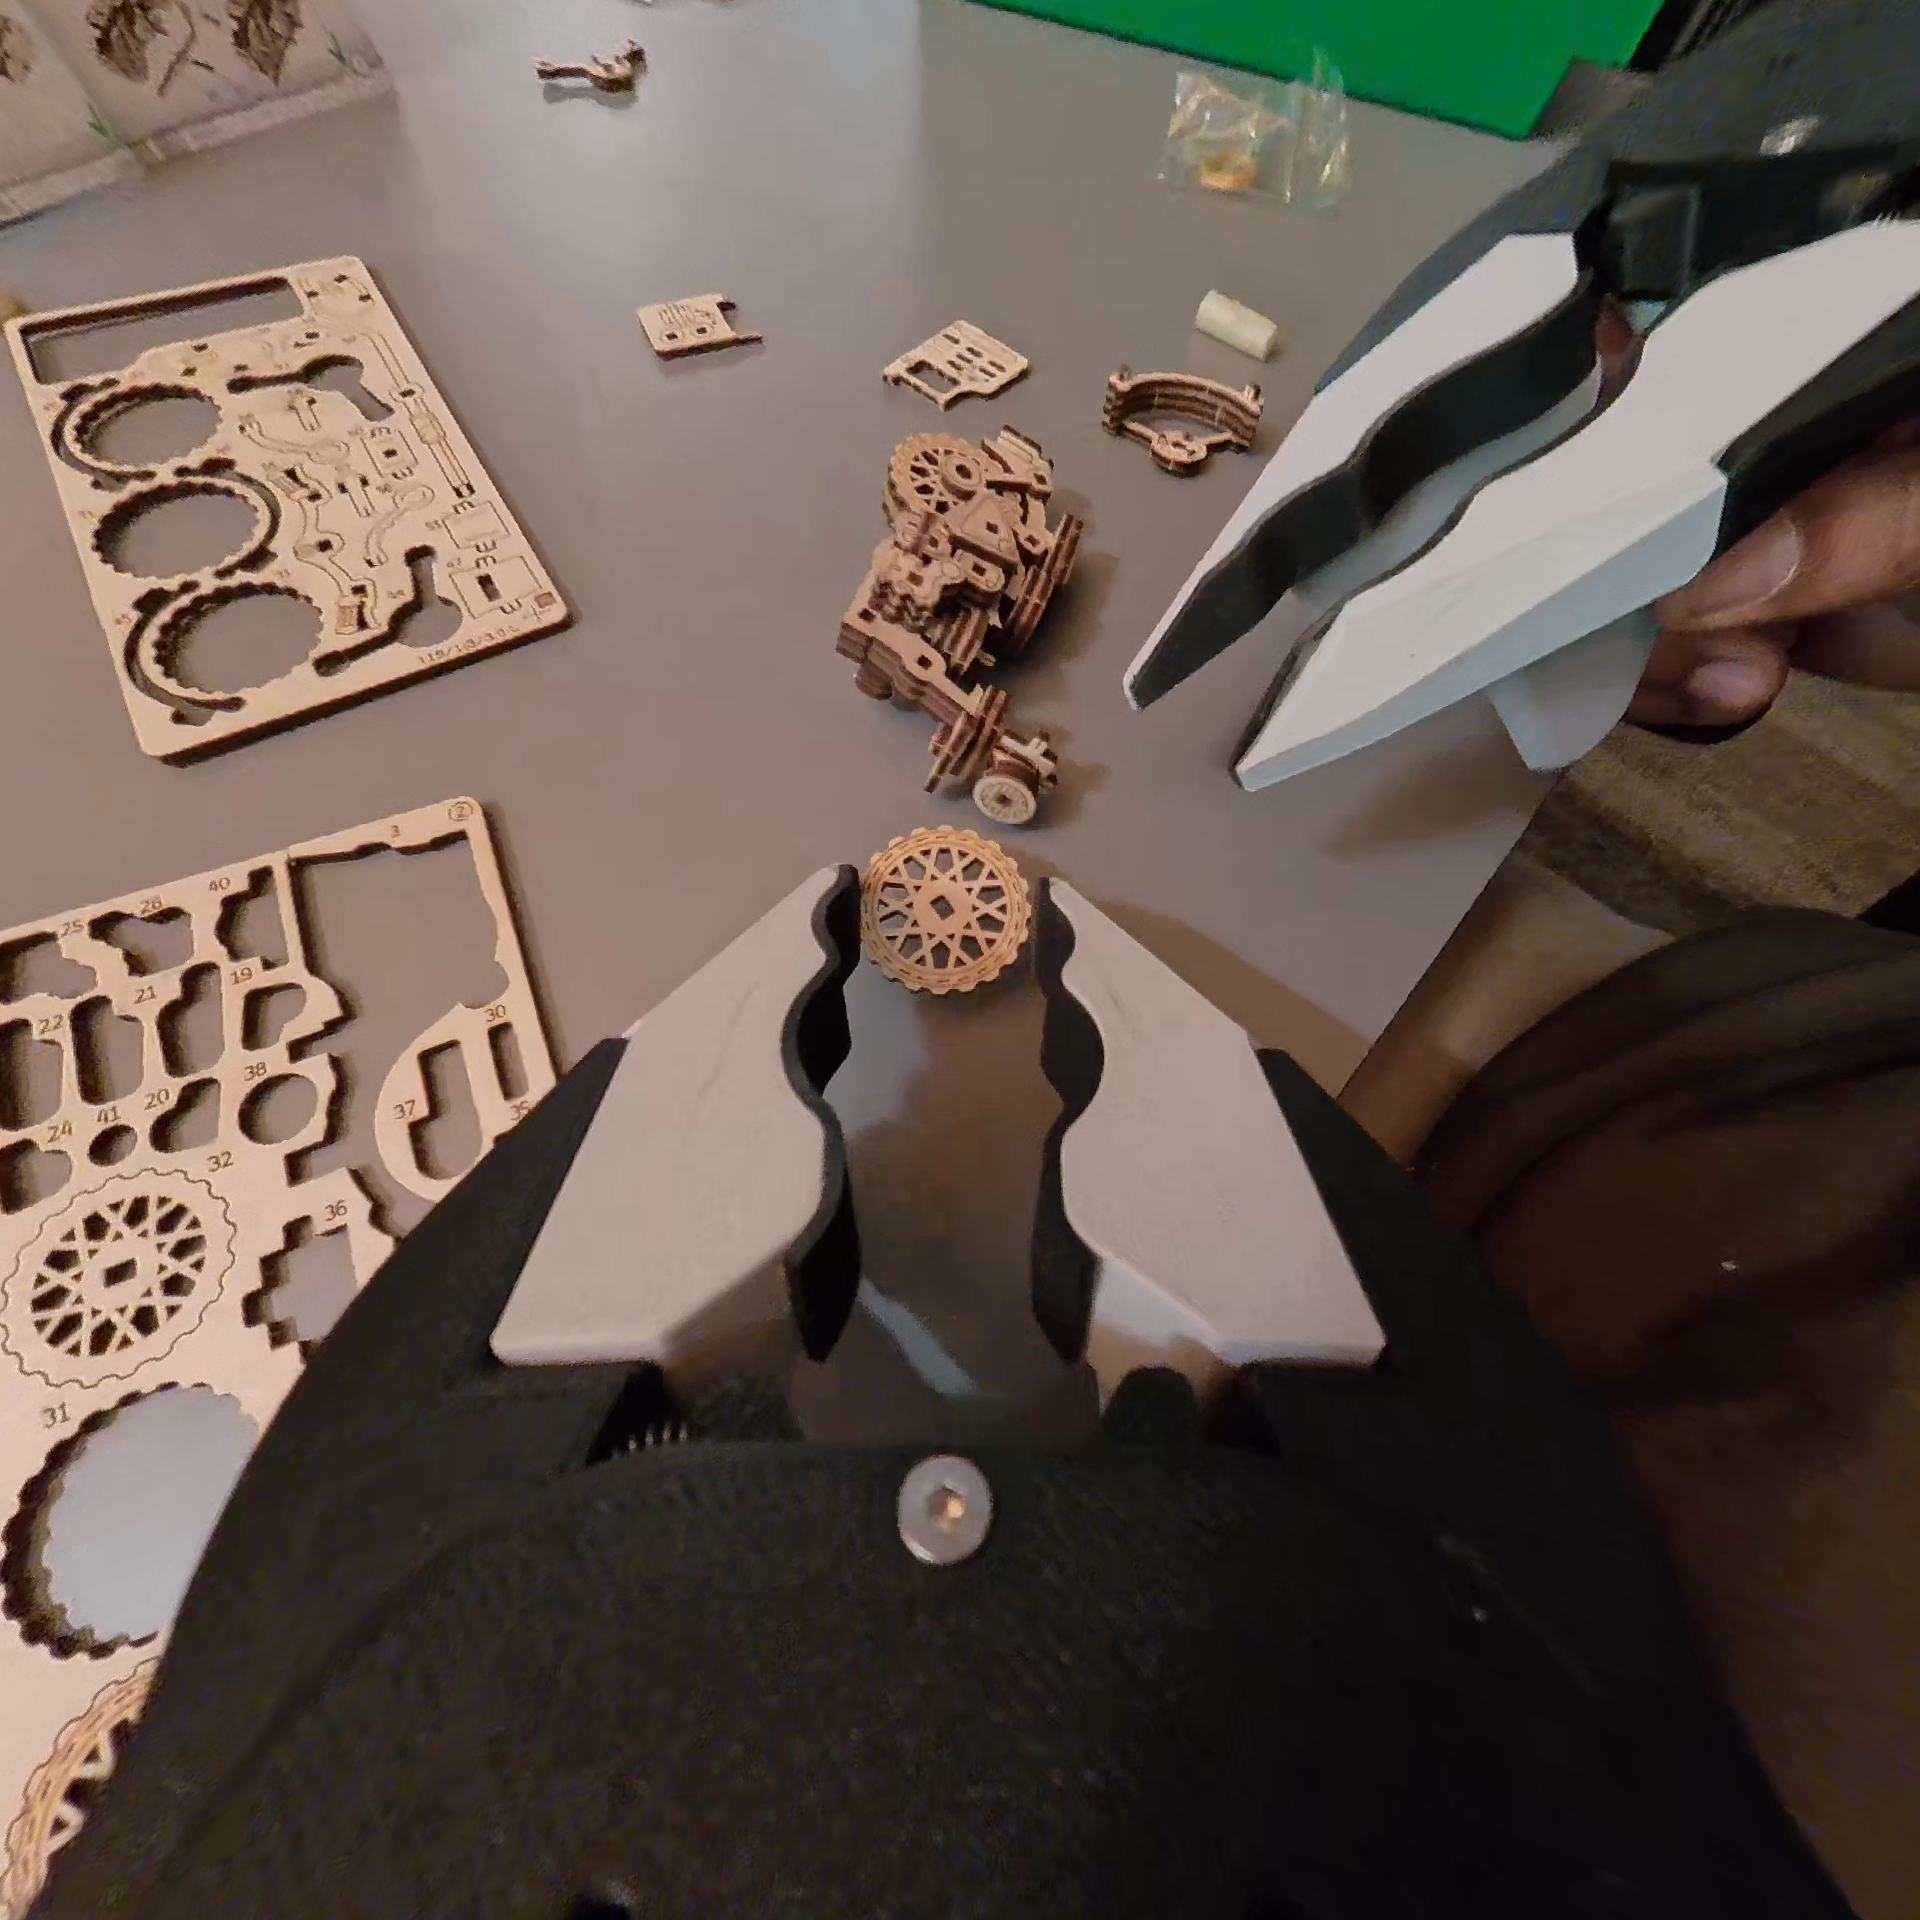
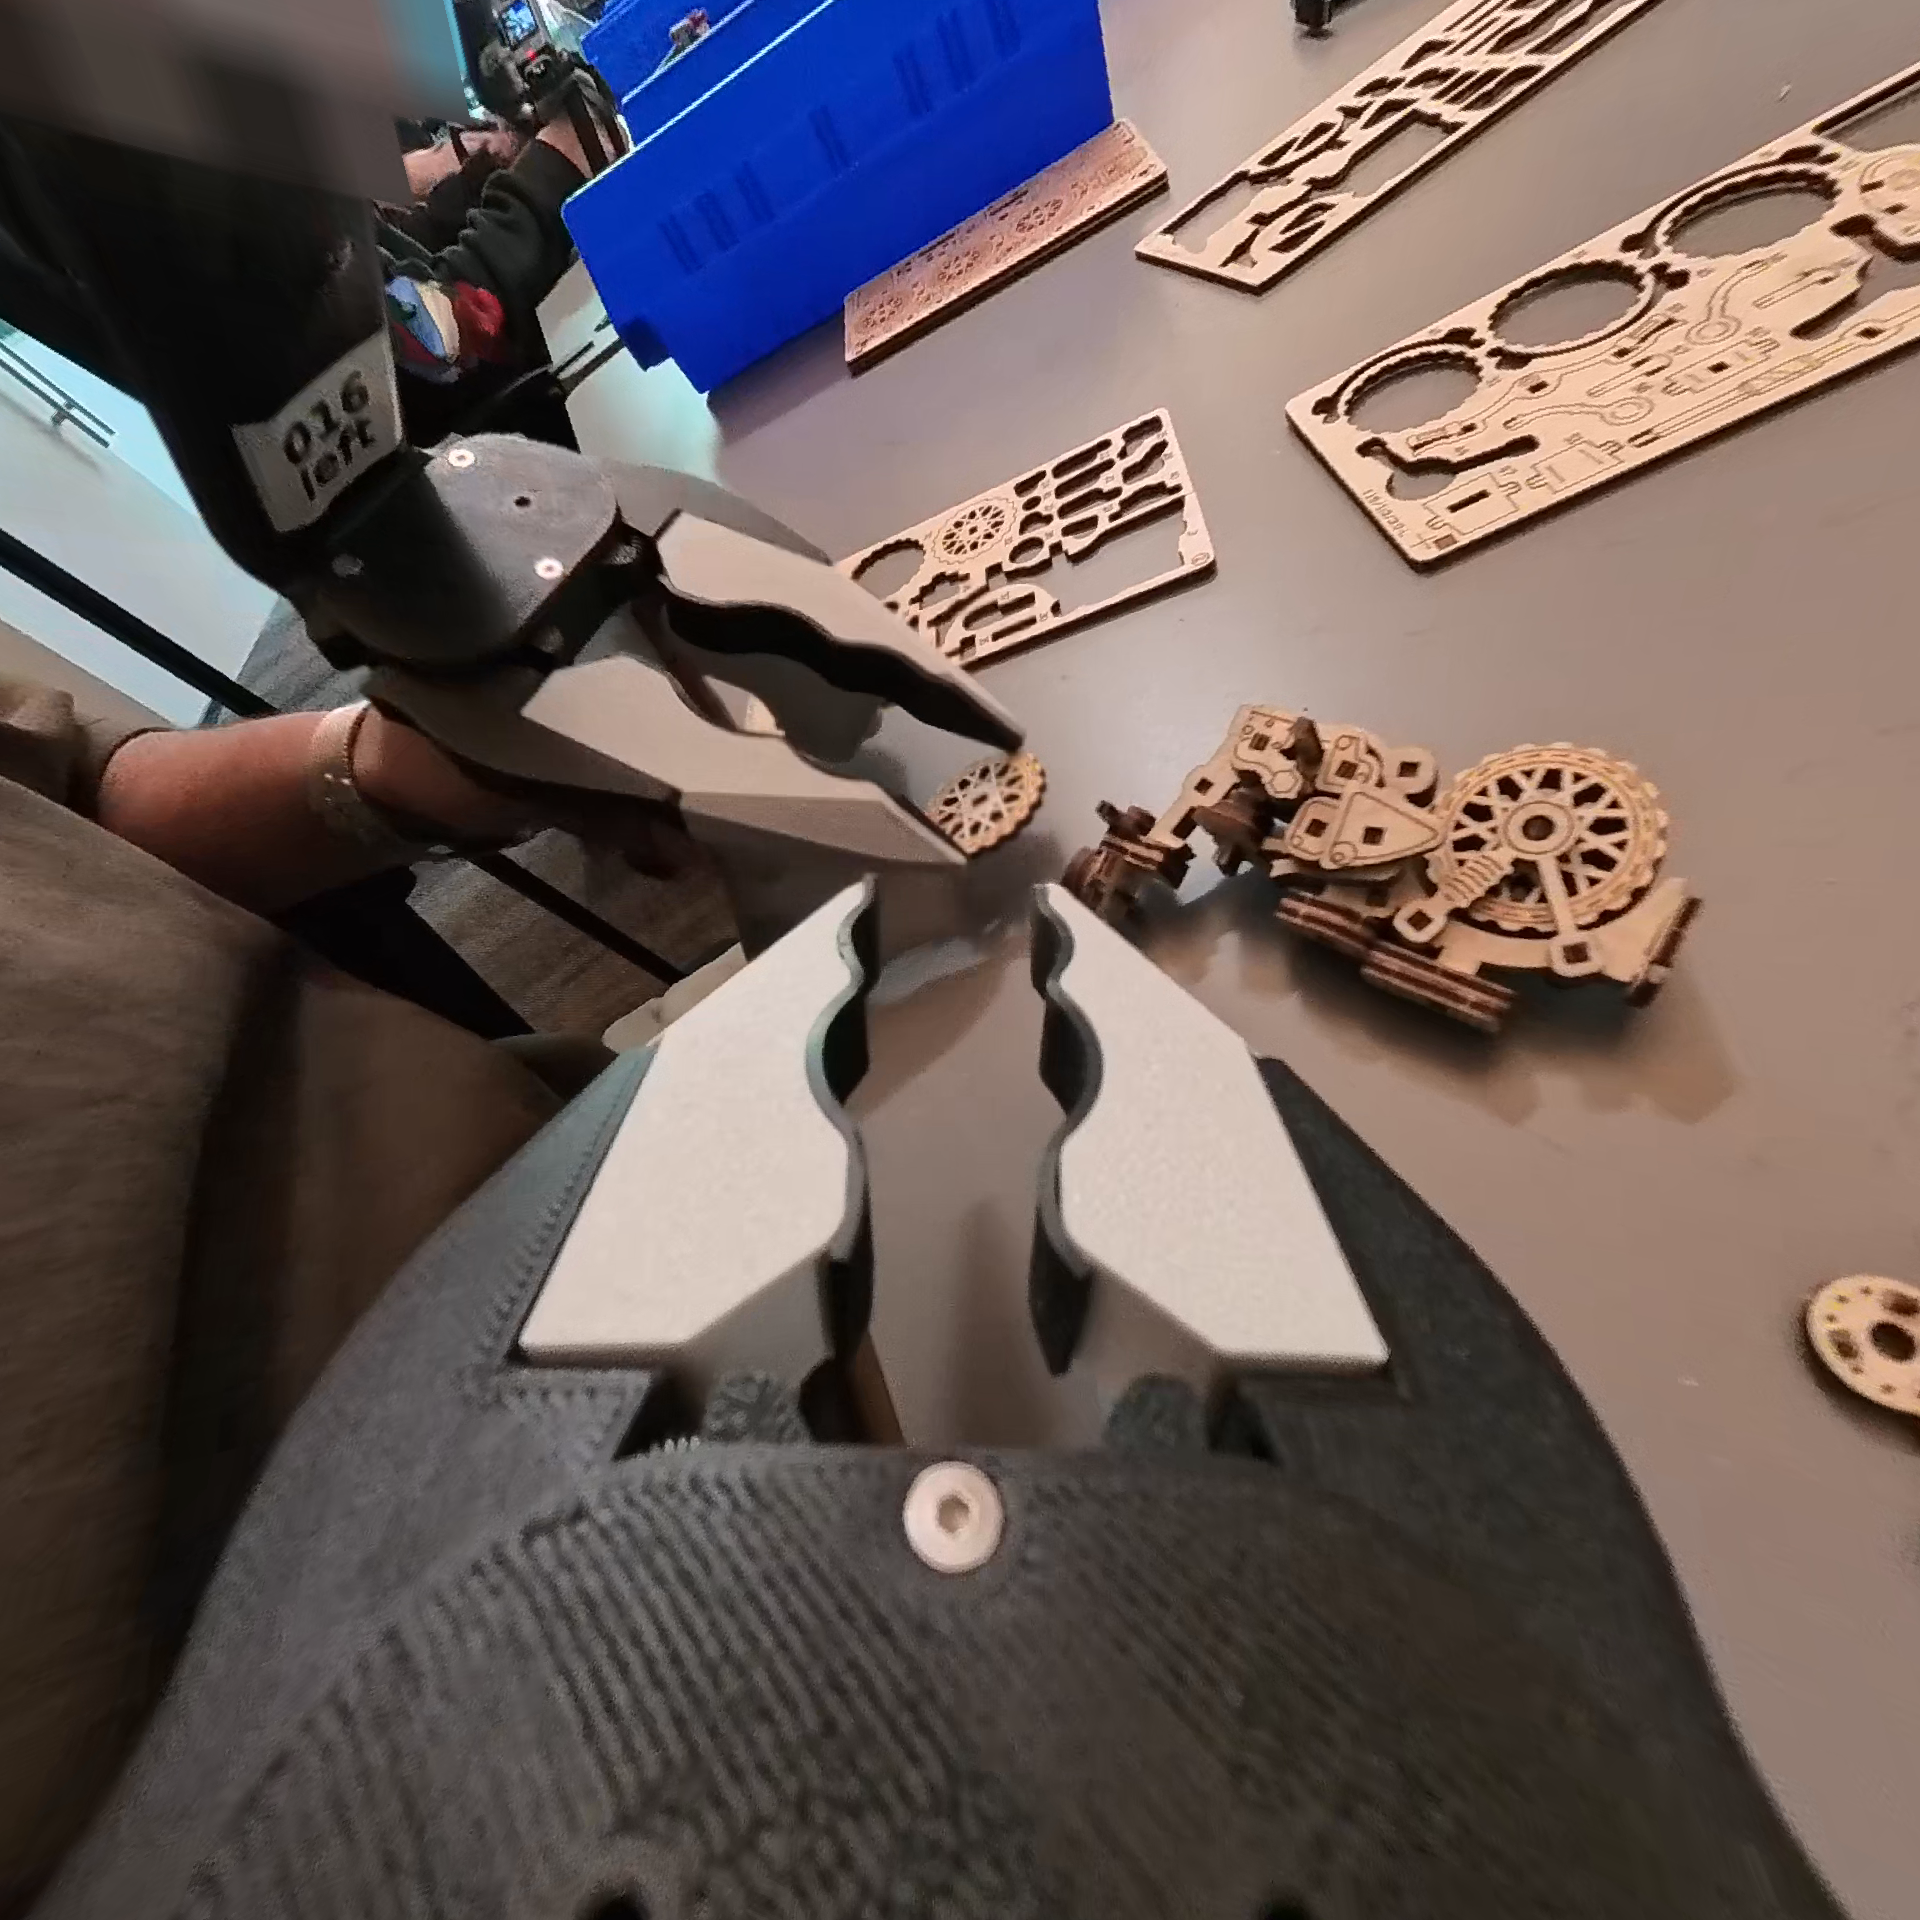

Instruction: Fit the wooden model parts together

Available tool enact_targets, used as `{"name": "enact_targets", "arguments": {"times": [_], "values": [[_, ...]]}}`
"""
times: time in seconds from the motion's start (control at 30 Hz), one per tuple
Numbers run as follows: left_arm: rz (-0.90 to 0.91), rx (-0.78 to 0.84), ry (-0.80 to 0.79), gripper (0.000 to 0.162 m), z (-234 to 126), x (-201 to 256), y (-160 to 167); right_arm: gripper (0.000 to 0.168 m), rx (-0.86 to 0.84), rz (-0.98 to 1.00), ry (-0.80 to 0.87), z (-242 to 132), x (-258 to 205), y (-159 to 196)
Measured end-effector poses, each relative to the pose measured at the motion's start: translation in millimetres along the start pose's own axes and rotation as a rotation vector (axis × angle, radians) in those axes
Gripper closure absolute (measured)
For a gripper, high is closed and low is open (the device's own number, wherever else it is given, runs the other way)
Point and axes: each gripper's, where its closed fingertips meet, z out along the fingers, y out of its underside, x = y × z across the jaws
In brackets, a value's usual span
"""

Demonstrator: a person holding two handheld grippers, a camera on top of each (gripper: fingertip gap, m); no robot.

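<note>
A small wooden spoked wheel [image 1: 945,925] lies on the grey table [image 1: 675,707] between my left gripper's [image 1: 943,889] tips. Both pads touch its toothed rim, so the jaws stand closed on it. The right wrist view shows the same hold on the wheel [image 2: 982,802] by the left gripper [image 2: 985,800]. The partly built wooden model [image 1: 956,582] lies on its side just beyond the wheel; it also shows in the right wrist view [image 2: 1403,873]. My right gripper [image 2: 951,914] is open and empty, hovering near the table's edge, right of the model [image 1: 1195,732].
Two punched-out wooden sheets [image 1: 281,499] [image 1: 239,1143] lie at the left. Loose wooden pieces [image 1: 696,327] [image 1: 956,364] [image 1: 1179,416], a white cylinder [image 1: 1236,324] and a plastic bag [image 1: 1252,135] lie farther back. A blue bin [image 2: 831,177] and a wooden disc [image 2: 1865,1351] show too.
</note>
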Motion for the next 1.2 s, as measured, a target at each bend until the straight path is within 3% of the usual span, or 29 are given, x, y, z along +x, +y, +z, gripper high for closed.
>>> {"name": "enact_targets", "arguments": {"times": [0.17, 0.4, 0.77, 1.2], "values": [[-0.073, 0.05, -0.003, 0.131, -4, -11, -16, 0.141, 0.018, -0.016, 0.044, -5, 12, -6], [-0.033, 0.106, -0.019, 0.131, -12, -18, -45, 0.14, 0.106, -0.022, 0.057, -20, 14, -28], [0.02, 0.114, 0.039, 0.132, 3, -19, -70, 0.14, 0.139, -0.106, 0.16, -43, 39, -41], [-0.089, 0.047, 0.028, 0.132, 3, -41, -30, 0.141, 0.14, -0.04, 0.154, -45, 48, -28]]}}
